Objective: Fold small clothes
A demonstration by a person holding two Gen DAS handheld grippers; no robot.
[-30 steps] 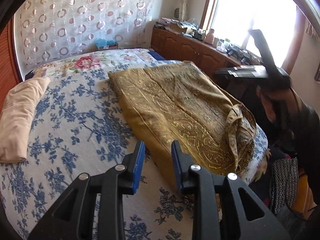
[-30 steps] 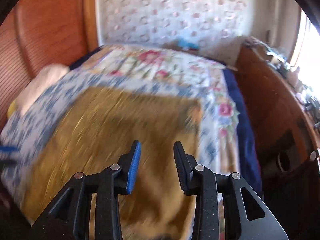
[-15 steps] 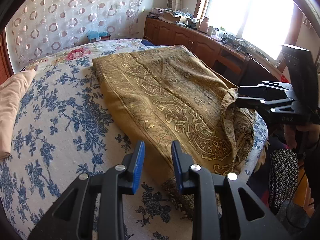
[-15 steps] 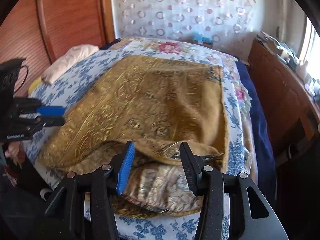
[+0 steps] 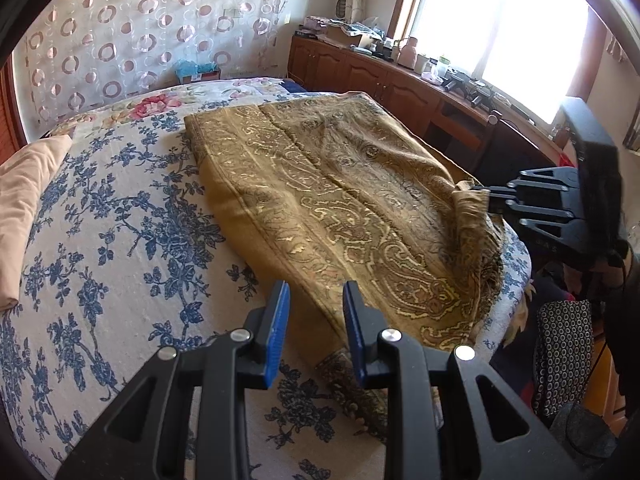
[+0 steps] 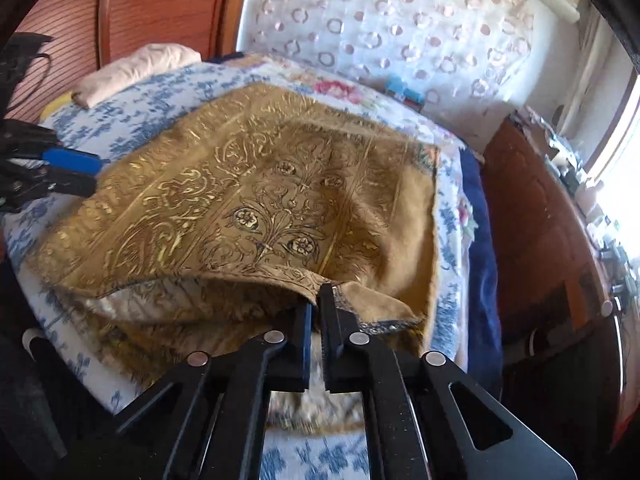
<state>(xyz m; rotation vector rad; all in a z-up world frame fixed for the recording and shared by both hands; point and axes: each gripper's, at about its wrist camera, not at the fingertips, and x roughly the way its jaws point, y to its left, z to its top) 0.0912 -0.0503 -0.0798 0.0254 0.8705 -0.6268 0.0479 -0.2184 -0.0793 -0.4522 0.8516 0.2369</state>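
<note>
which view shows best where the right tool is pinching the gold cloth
The right wrist view: the right tool is shut on the gold paisley-patterned cloth's near edge, lifting it. The left wrist view shows that tool only side-on at the bunched far edge.

Strong daylight pours through the window (image 5: pixel 500 32) at two o'clock in the left wrist view, blown out to pure white glare. At three o'clock in the right wrist view the same light burns out. Both pictures bend hard toward black corners. The right view is softly blurred along its lower edge.
</note>
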